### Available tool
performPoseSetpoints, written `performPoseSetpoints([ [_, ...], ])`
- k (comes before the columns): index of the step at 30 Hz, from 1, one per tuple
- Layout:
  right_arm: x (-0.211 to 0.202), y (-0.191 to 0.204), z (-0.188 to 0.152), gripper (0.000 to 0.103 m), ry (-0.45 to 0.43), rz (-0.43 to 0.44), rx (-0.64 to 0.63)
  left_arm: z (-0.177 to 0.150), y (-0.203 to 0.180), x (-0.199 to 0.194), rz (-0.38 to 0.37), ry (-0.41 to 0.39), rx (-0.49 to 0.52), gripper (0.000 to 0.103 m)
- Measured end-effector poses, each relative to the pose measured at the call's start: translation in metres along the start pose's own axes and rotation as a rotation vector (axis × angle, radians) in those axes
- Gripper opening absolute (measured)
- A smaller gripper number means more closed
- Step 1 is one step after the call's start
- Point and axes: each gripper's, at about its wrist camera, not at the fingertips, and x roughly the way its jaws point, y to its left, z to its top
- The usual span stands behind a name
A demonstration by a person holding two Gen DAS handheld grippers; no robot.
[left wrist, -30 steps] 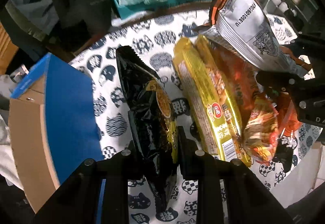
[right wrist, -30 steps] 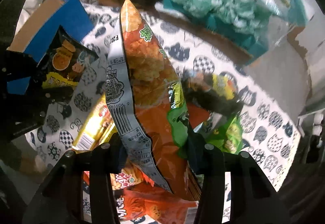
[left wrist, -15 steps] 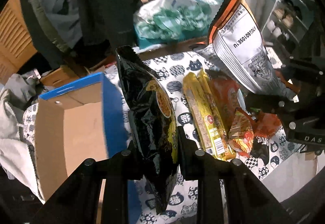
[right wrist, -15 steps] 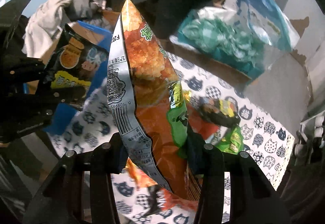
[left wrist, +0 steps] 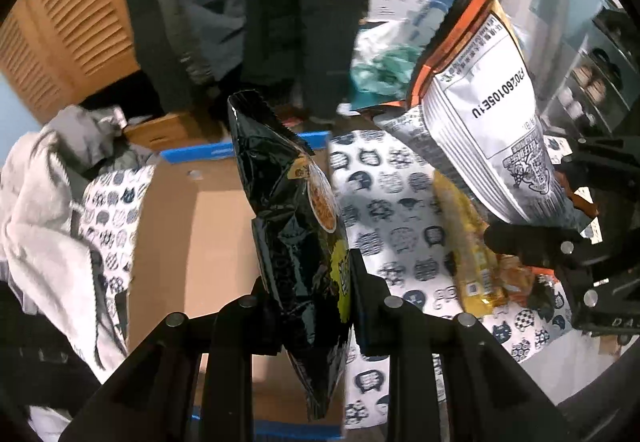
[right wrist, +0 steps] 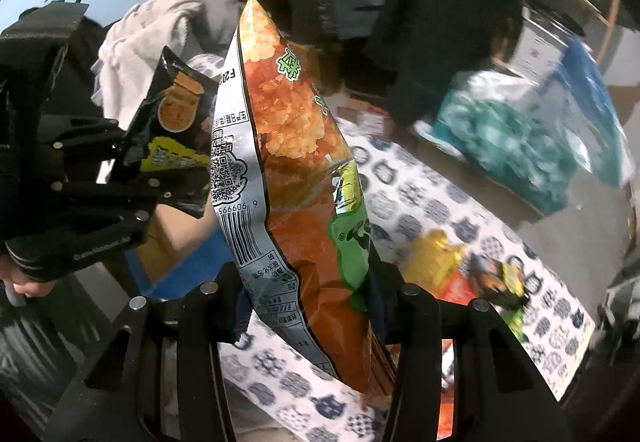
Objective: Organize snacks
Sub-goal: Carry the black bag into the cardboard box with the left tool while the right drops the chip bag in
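Observation:
My left gripper (left wrist: 312, 290) is shut on a black snack bag (left wrist: 292, 209) and holds it upright above an open cardboard box with blue edges (left wrist: 208, 242). My right gripper (right wrist: 308, 294) is shut on an orange snack bag with a silver back (right wrist: 296, 169), raised above the table. In the left wrist view the orange bag (left wrist: 488, 129) hangs at the right in the right gripper (left wrist: 568, 226). In the right wrist view the black bag (right wrist: 176, 137) and the left gripper (right wrist: 132, 181) are at the left, over the box (right wrist: 172, 242).
A cat-patterned tablecloth (left wrist: 384, 193) covers the table. Yellow and orange snack packs (left wrist: 472, 266) lie on it at the right; more packs (right wrist: 472, 274) show in the right wrist view. A teal plastic bag (right wrist: 516, 137) sits at the far edge. Grey clothes (left wrist: 44, 193) lie left of the box.
Both grippers have lifted their bags and swung left. The black bag is now over the open box, and the orange bag has followed beside it.

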Motion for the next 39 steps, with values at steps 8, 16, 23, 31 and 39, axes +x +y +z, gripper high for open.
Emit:
performPoseSetpoints([
  [8, 0.041, 0.038, 0.036, 0.046, 0.062, 0.031, -0.034, -0.024, 0.061, 0.012, 0.038, 0.03, -0.089, 0.025],
  [16, 0.081, 0.064, 0.058, 0.046, 0.134, 0.031, -0.064, -0.047, 0.103, 0.032, 0.058, 0.083, -0.169, 0.025],
  [23, 0.105, 0.077, 0.066, 0.046, 0.18, 0.026, -0.077, -0.057, 0.121, 0.038, 0.057, 0.108, -0.206, 0.025],
  [31, 0.116, 0.083, 0.072, 0.049, 0.195, 0.028, -0.074, -0.062, 0.128, 0.041, 0.067, 0.127, -0.223, 0.026],
  [39, 0.115, 0.08, 0.072, 0.06, 0.193, 0.03, -0.048, -0.063, 0.132, 0.043, 0.072, 0.148, -0.251, 0.047],
])
